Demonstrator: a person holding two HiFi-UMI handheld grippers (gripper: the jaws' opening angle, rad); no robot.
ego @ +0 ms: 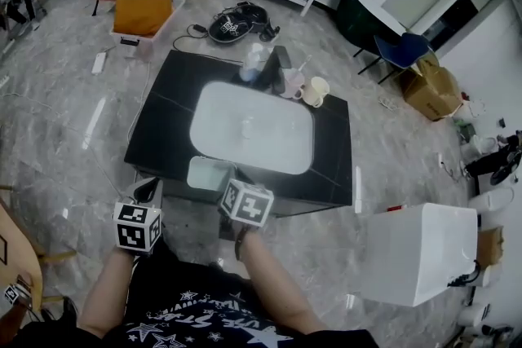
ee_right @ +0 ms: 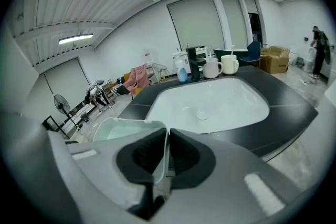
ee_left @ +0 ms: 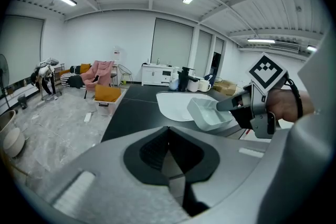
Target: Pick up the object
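Note:
A pale, rectangular, open-topped container (ego: 209, 173) sits at the near edge of the black table (ego: 163, 118), just in front of a white oval mat (ego: 253, 126). My right gripper (ego: 234, 185) is shut on the container's near wall. In the right gripper view the thin wall (ee_right: 157, 134) runs up between the black pads (ee_right: 185, 157). My left gripper (ego: 150, 191) hovers off the table's near left corner, apart from the container, and its jaws are shut on nothing. The left gripper view shows the container (ee_left: 209, 113) with the right gripper (ee_left: 237, 104) on it.
Two mugs (ego: 308, 88), a bottle (ego: 253, 65) and a dark device (ego: 280, 68) stand at the table's far edge. A small round piece (ee_right: 201, 114) lies on the mat. A white cabinet (ego: 420, 253) stands to the right, an orange-topped bin (ego: 143, 16) on the floor beyond.

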